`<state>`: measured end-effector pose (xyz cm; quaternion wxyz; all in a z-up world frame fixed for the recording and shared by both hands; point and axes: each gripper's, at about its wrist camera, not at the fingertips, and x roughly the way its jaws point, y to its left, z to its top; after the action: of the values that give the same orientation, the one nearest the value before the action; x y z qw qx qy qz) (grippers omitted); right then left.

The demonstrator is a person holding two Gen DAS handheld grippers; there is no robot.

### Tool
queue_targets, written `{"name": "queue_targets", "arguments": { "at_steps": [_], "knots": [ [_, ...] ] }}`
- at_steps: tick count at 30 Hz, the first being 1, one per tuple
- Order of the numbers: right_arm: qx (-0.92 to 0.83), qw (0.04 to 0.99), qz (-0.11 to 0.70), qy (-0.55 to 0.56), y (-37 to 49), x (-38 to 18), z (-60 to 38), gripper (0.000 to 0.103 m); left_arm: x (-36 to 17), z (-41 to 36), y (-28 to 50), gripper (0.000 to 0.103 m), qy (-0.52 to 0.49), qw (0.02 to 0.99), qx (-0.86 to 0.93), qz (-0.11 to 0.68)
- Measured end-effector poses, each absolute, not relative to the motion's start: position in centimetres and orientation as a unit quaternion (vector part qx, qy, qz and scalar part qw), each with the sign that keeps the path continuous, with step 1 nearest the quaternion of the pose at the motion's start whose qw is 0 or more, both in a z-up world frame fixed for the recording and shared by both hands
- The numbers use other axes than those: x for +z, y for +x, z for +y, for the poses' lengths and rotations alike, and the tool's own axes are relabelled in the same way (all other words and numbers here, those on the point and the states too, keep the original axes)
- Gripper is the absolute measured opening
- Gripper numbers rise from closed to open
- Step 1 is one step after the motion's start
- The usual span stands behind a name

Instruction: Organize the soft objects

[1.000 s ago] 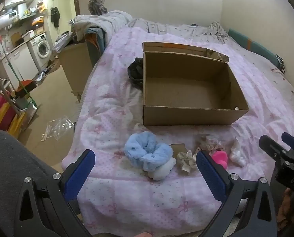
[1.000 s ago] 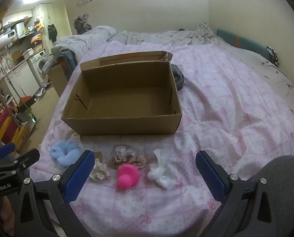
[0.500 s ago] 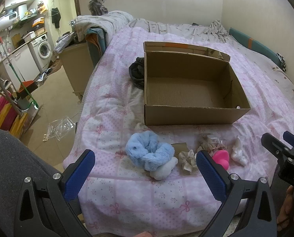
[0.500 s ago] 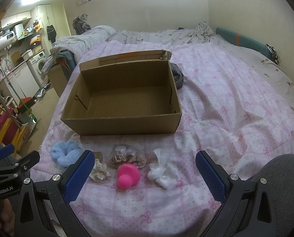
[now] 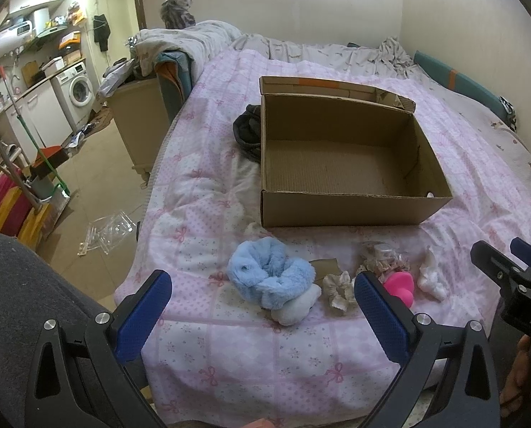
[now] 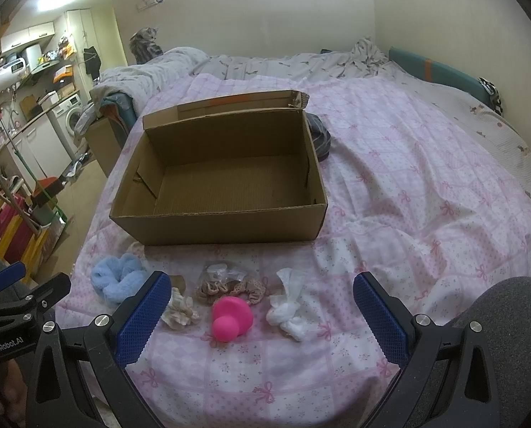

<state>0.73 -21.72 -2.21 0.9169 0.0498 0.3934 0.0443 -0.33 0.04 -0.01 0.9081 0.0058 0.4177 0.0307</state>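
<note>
An open, empty cardboard box (image 5: 340,210) (image 6: 229,228) stands on the pink bed. In front of it lies a row of soft things: a fluffy blue scrunchie (image 5: 269,274) (image 6: 117,280) on a white puff (image 5: 294,308), a cream scrunchie (image 5: 338,290) (image 6: 179,308), a bag of beige scrunchies (image 5: 381,260) (image 6: 226,281), a pink squishy toy (image 5: 401,285) (image 6: 229,319) and a white cloth knot (image 5: 431,278) (image 6: 288,308). My left gripper (image 5: 261,315) is open above the bed's near edge, before the blue scrunchie. My right gripper (image 6: 258,315) is open, before the pink toy. Both are empty.
A dark garment (image 5: 245,132) lies beside the box's far left side. A grey cat (image 6: 146,44) sits on bedding at the bed's head. Left of the bed are floor, a cabinet (image 5: 140,121), a washing machine (image 5: 78,91) and clear plastic (image 5: 108,232).
Both grippers have drifted slightly toward the bed and the row of soft things. Both stay open. Nothing on the bed has moved.
</note>
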Motion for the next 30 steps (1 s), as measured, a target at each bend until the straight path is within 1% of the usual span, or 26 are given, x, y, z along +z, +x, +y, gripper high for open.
{"name": "queue_targets", "arguments": {
  "at_steps": [30],
  "knots": [
    [0.043, 0.917, 0.392, 0.052, 0.7, -2.15, -21.77, 0.103, 0.01, 0.12, -0.36, 0.102, 0.005, 0.908, 0.03, 0.417]
  ]
}}
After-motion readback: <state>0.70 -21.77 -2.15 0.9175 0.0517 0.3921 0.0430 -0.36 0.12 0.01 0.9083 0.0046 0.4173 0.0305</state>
